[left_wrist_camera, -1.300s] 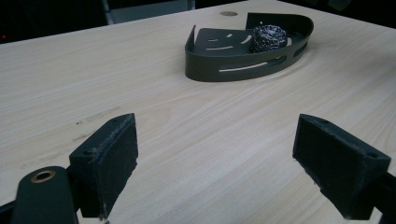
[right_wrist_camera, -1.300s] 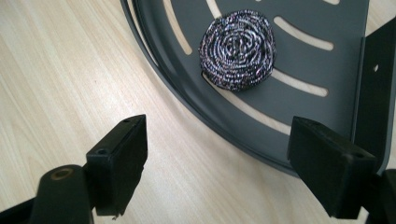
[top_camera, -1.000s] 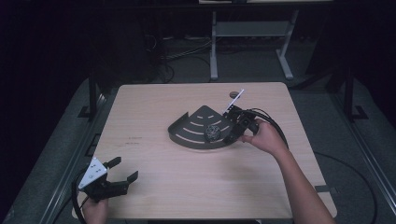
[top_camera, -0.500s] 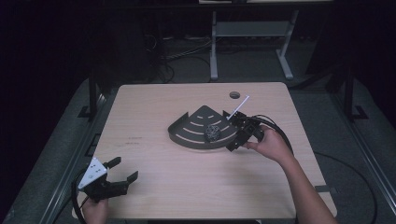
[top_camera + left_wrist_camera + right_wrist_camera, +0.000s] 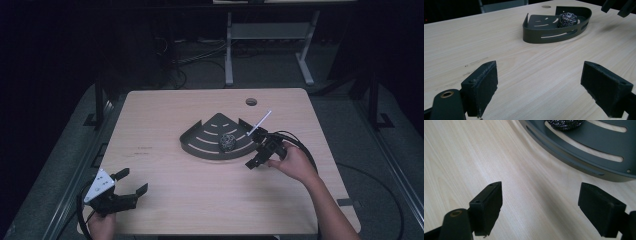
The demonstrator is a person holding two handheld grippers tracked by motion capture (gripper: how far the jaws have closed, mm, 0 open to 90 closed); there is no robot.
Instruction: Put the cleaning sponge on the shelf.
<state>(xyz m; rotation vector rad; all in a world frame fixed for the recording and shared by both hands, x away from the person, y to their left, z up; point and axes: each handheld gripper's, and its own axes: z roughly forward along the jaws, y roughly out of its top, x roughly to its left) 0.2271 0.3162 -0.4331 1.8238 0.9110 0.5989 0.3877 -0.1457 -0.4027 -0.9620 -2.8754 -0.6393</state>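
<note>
A dark fan-shaped tray [image 5: 205,145] with slots lies at the middle of the wooden table, and a steel-wool ball [image 5: 228,141] rests in it near the curved wall. My right gripper [image 5: 254,155] hovers just off the tray's curved right edge. Its jaws are open, have just been opening a little, and hold nothing. In the right gripper view the gripper [image 5: 541,207] frames bare wood, with the tray [image 5: 584,157] and the ball [image 5: 565,123] beyond it. My left gripper [image 5: 132,184] sits open and empty at the near left corner, facing the tray [image 5: 554,32] and the ball [image 5: 567,20].
The table [image 5: 200,210] has a round cable hole [image 5: 251,102] at the far side. A white rod [image 5: 261,121] sticks up from the right gripper. Cables trail from both grippers. A white desk frame [image 5: 270,35] stands on the dark floor behind.
The right gripper has drawn back from over the tray toward the near side and sunk a little, now off the tray's curved edge. The left gripper stays put.
</note>
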